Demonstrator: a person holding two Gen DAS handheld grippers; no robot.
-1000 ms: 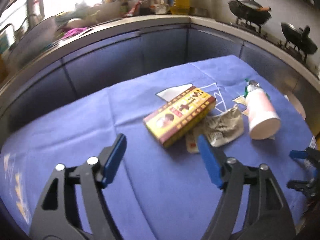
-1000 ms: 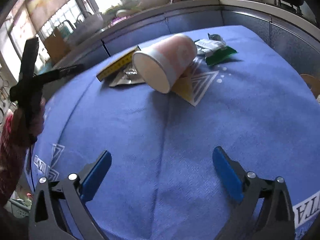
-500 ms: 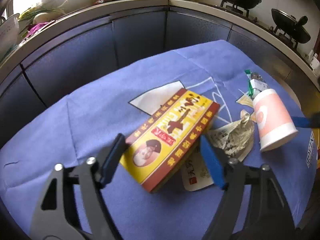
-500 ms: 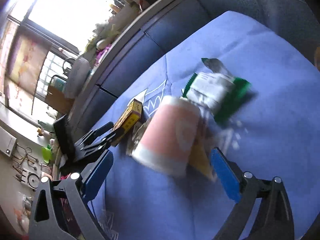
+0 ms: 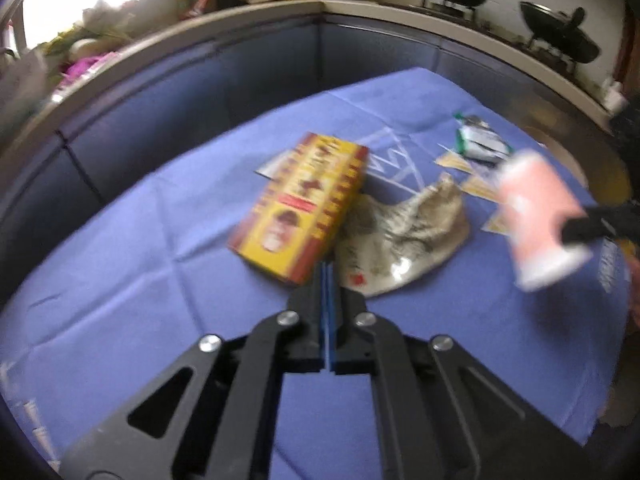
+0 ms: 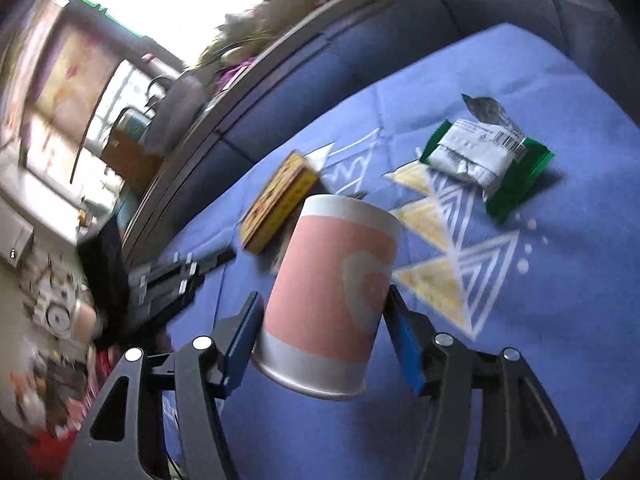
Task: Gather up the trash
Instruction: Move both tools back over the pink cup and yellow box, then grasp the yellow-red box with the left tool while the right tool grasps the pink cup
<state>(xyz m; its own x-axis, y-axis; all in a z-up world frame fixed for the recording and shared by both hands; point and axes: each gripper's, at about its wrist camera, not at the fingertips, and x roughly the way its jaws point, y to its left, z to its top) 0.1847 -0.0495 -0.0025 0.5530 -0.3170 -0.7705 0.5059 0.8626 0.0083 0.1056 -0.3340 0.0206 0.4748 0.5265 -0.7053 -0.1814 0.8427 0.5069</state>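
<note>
Since earlier frame, pink paper cup (image 6: 332,292) taken up off blue cloth (image 6: 540,340) by right gripper (image 6: 320,320); jaws just closed in, pads pressed on cup's sides. Left gripper (image 5: 326,276) fingers just brought together, nothing between, tips at near corner of yellow box (image 5: 304,208). Crumpled wrapper (image 5: 404,232) seen right of box. Green packet (image 6: 488,156) lies far right. Near cloth bare up to its edge.

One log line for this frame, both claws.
left claw: shut, empty, by box | right claw: just closed on cup | wrappers on cloth
</note>
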